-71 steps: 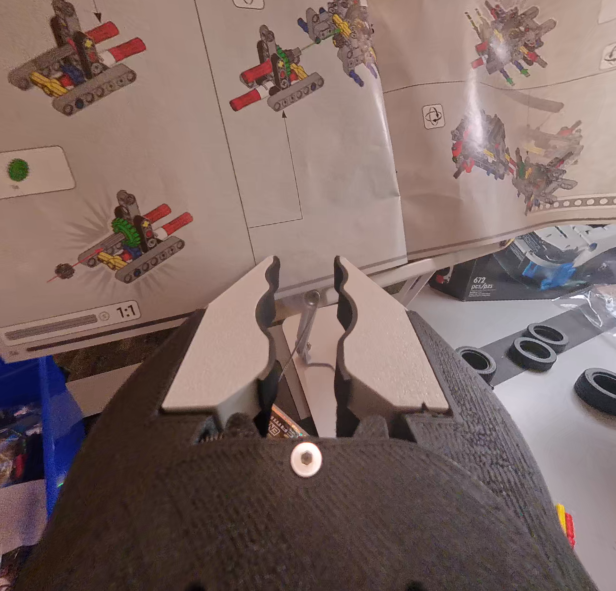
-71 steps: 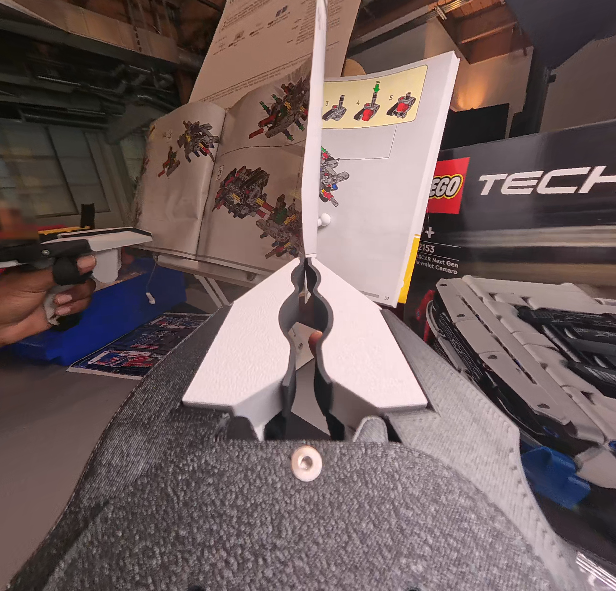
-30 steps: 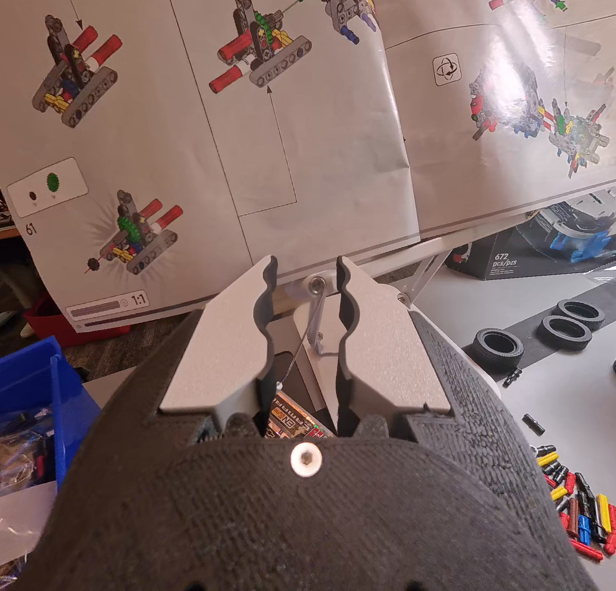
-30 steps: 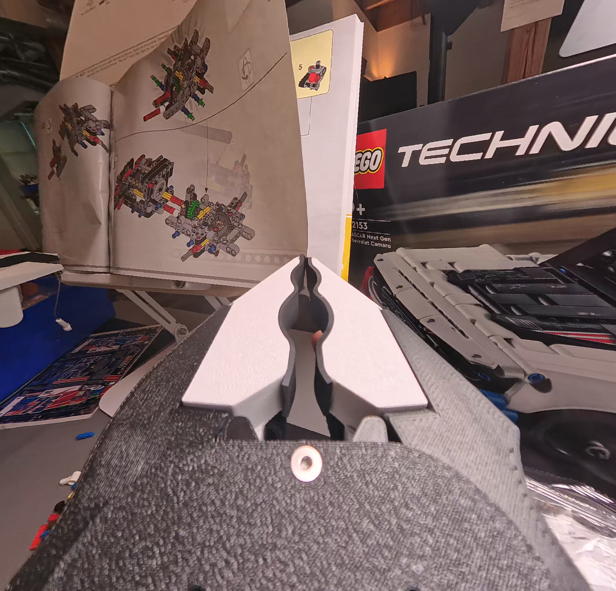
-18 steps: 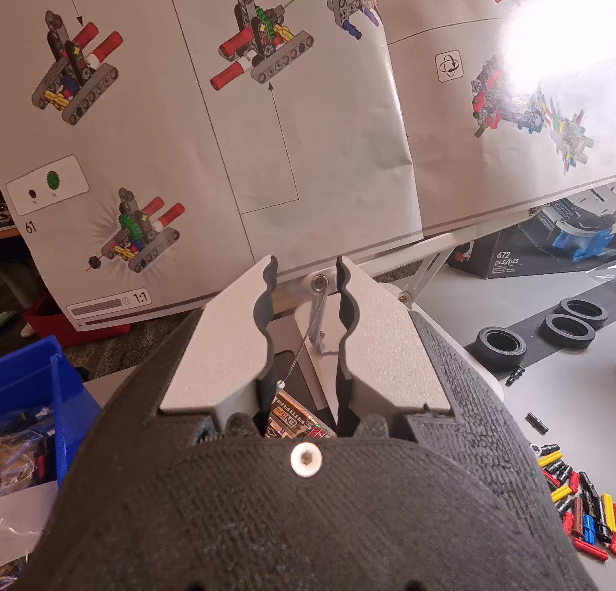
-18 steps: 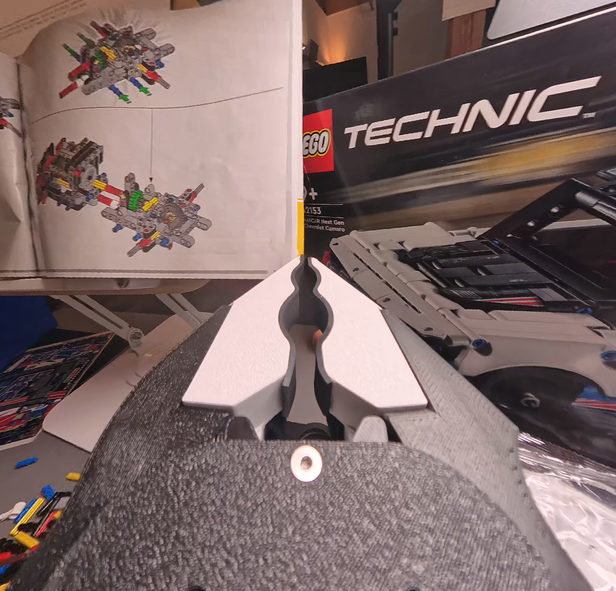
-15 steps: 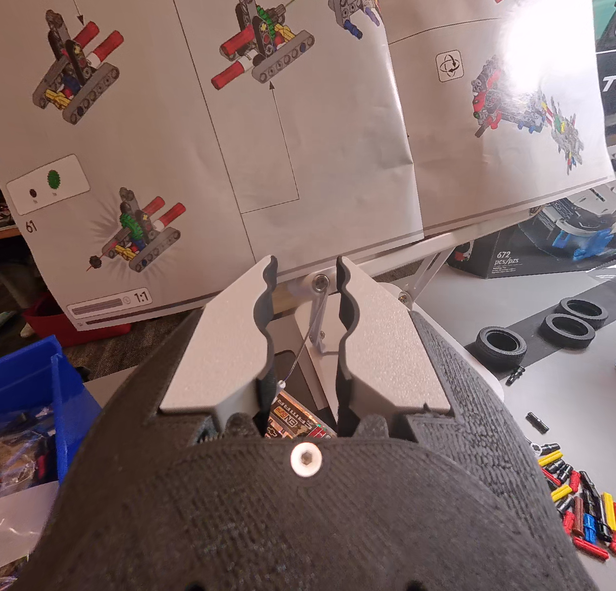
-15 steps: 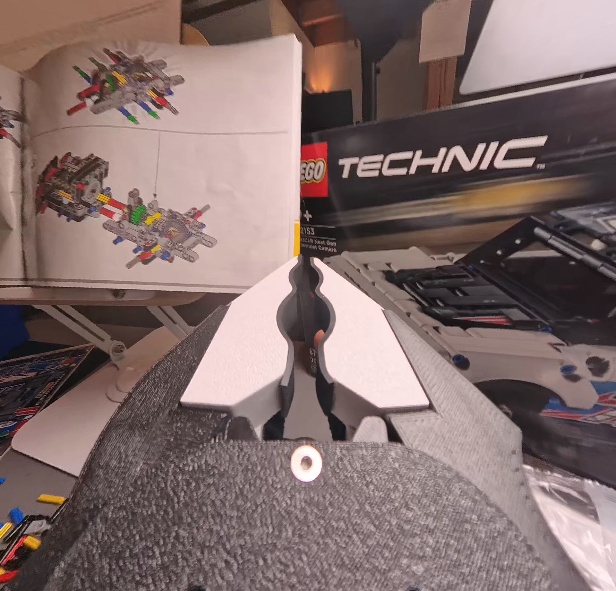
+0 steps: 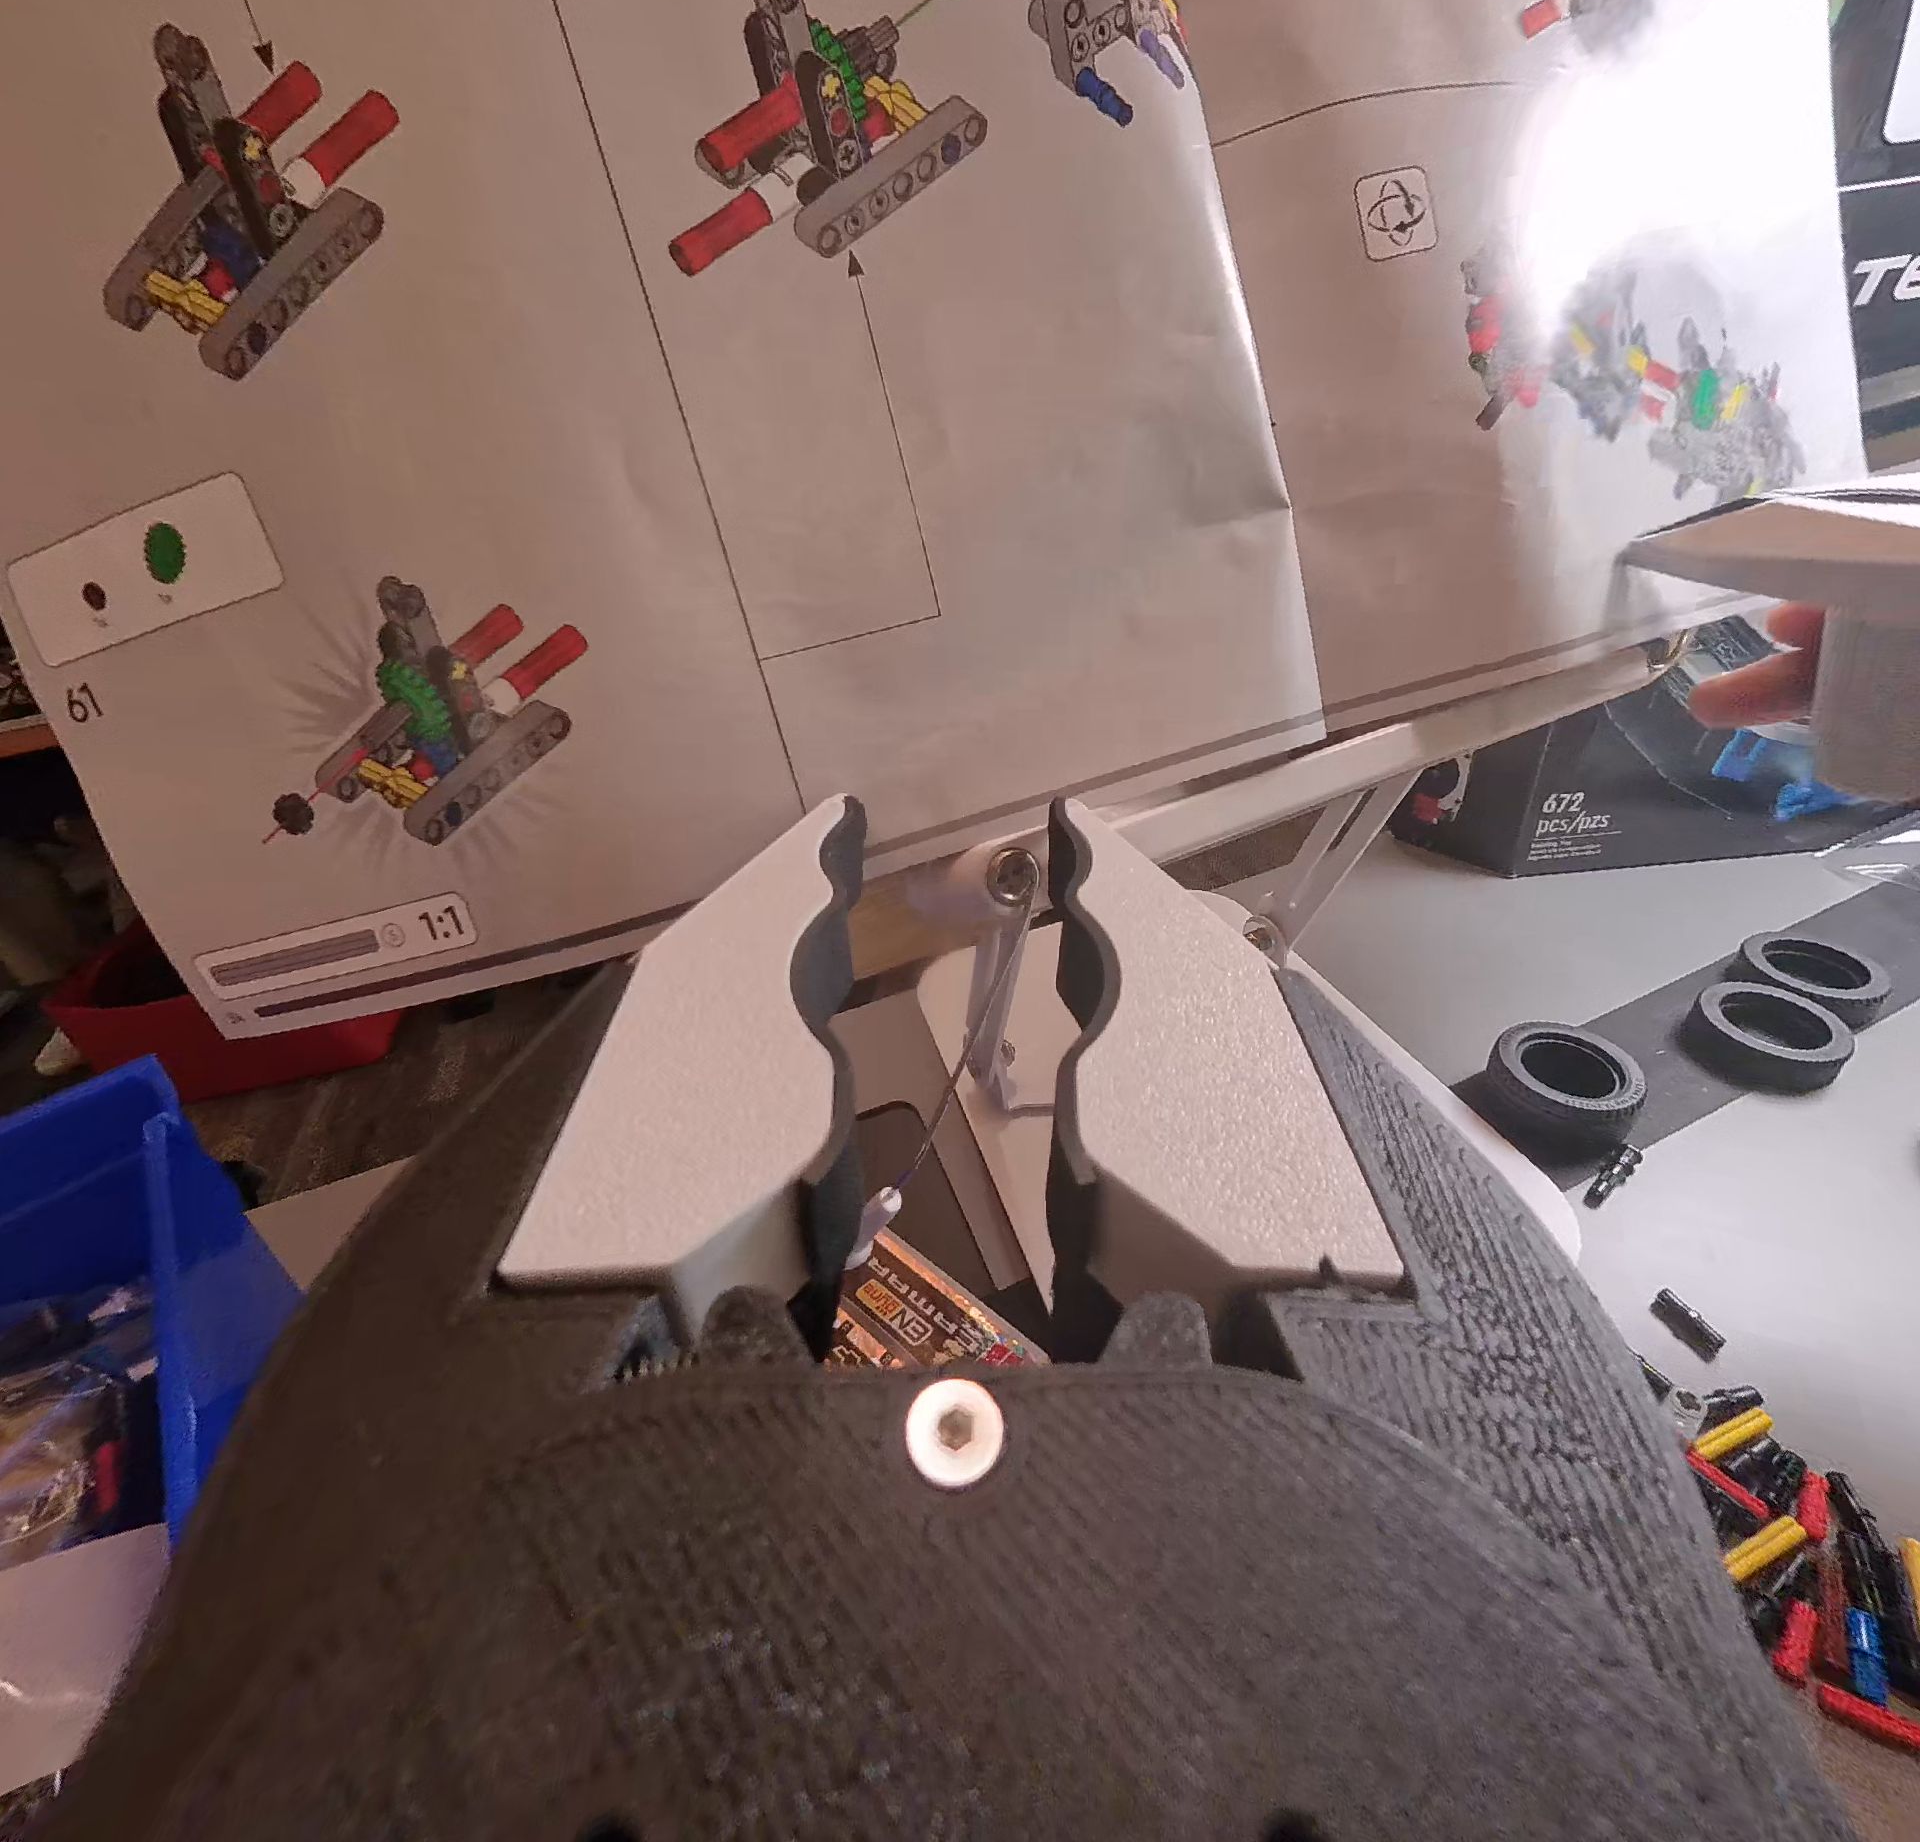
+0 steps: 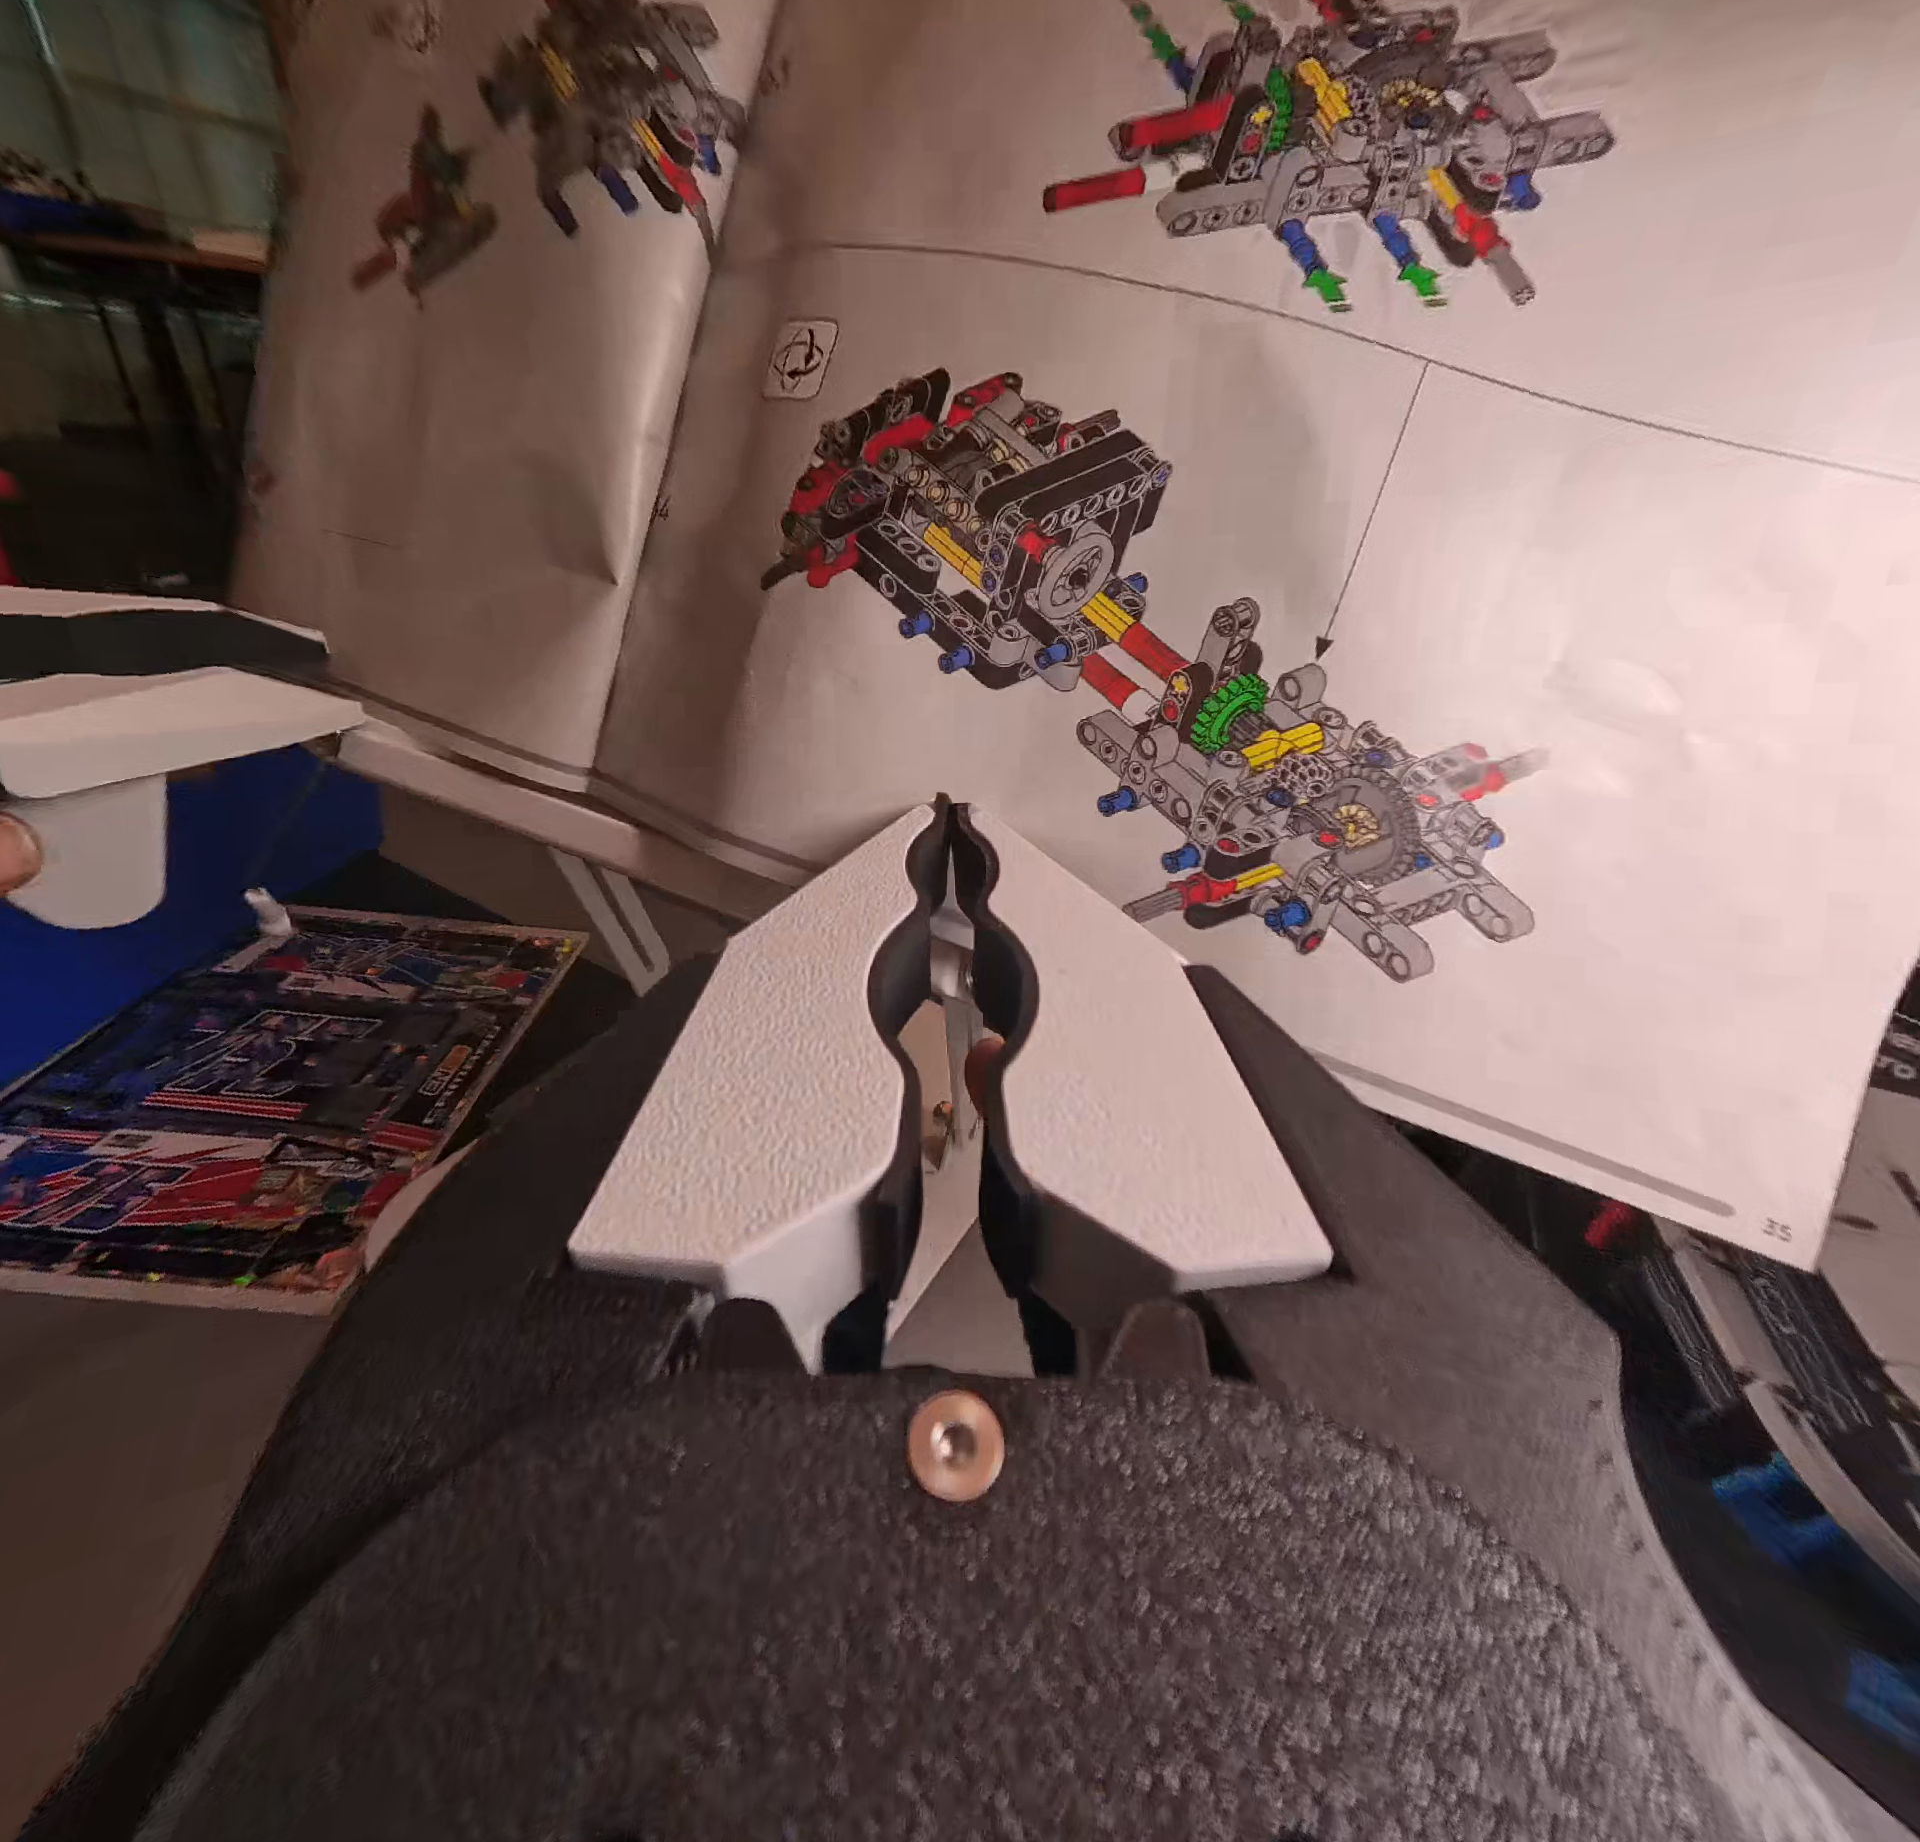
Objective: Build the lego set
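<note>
The open instruction booklet (image 9: 935, 390) stands on a white stand (image 9: 1340, 784), and it also shows in the right wrist view (image 10: 1455, 545). My left gripper (image 9: 956, 821) is open and empty, just in front of the stand's hinge. My right gripper (image 10: 951, 818) is shut at the tips and points at the booklet's right page. A small reddish-brown thing (image 10: 982, 1052) shows in the gap between its pads; I cannot tell if it is gripped. The right gripper (image 9: 1860, 670) also shows at the right edge of the left wrist view. Loose coloured pins (image 9: 1808, 1553) lie at the lower right.
Three black tyres (image 9: 1564, 1075) lie on the table to the right. A blue bin (image 9: 94, 1304) with bagged parts is at the left. A sticker sheet (image 10: 260, 1096) lies flat under the stand. A part-built car (image 10: 1787, 1429) and a black box (image 9: 1579, 816) are at the right. The gap from one gripper's tips to the other's is roughly 20 cm. My right gripper is the nearer one to the part-built car (image 10: 1787, 1429): about 20 cm, against 35 cm.
My right gripper has swung left, from facing the black box and the car to facing the booklet, and now shows in the left wrist view. My left gripper has barely moved.
</note>
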The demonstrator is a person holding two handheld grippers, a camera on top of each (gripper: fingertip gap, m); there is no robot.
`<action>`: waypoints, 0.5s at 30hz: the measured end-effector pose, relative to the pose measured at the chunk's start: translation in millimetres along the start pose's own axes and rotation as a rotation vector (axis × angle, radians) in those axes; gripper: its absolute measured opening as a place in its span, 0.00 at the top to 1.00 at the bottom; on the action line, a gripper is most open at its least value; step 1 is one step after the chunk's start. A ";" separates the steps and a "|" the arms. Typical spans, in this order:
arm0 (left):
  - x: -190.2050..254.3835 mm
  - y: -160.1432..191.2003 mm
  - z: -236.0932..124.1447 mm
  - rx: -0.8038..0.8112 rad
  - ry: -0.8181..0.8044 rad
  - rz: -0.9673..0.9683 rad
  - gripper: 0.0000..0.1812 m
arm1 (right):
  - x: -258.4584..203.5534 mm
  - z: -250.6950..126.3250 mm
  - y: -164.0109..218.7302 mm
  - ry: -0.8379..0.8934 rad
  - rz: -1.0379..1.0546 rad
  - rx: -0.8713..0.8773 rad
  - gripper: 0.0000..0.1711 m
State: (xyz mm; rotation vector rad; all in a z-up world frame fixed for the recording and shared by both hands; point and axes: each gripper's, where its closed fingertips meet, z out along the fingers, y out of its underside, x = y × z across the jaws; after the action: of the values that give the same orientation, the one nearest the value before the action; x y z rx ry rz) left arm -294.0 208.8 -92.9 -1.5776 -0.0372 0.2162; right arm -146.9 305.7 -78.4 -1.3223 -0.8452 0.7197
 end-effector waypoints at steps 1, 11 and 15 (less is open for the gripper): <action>-0.6 0.4 0.2 -0.003 -0.001 -0.001 0.81 | 4.7 2.1 -1.3 0.012 0.022 0.015 1.00; 1.5 0.8 0.6 -0.006 0.017 -0.013 0.81 | 41.0 -12.0 2.5 0.061 0.060 0.007 1.00; 4.4 -3.1 -1.1 0.002 0.026 -0.028 0.78 | 43.1 -23.7 -2.1 0.061 0.026 -0.011 0.98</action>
State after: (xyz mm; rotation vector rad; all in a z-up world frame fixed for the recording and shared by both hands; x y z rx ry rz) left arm -289.1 208.5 -90.3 -1.5766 -0.0389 0.1741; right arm -104.2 329.5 -72.4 -1.3603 -0.7851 0.6922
